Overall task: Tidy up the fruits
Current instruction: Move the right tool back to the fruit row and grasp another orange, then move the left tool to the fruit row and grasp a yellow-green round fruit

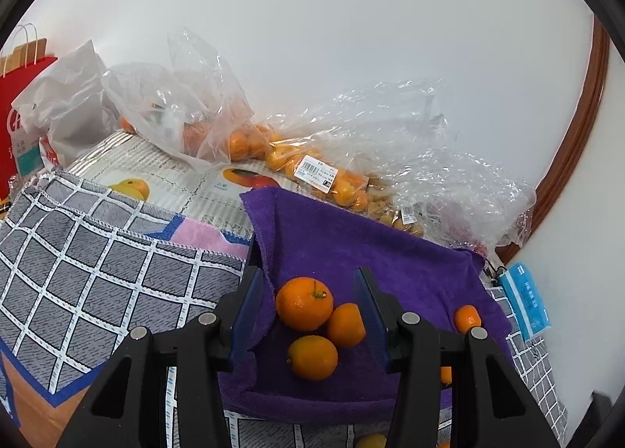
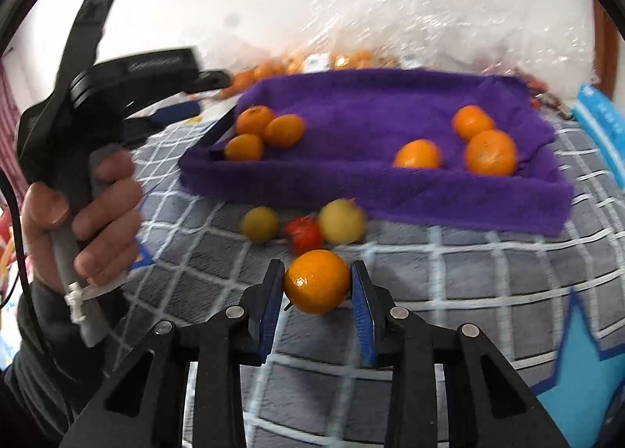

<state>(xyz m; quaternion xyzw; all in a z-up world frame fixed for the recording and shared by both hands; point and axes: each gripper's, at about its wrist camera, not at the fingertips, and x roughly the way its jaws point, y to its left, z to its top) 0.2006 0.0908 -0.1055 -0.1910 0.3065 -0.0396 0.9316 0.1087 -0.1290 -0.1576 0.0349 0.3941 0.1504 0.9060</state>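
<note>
Though blurred, right tool (image 2: 317, 284) grips an orange (image 2: 316, 280); left tool (image 1: 308, 305) gapes, empty.

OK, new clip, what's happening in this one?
A person is sorting fruit with two hand-held grippers. The right hand-held gripper has an orange between its pads, over the checked cloth in front of the purple tray. The left hand-held gripper straddles the tray's left edge, one finger in, one out, holding nothing. Six oranges already lie in the tray; two yellow fruits and a red one remain on the cloth.
</note>
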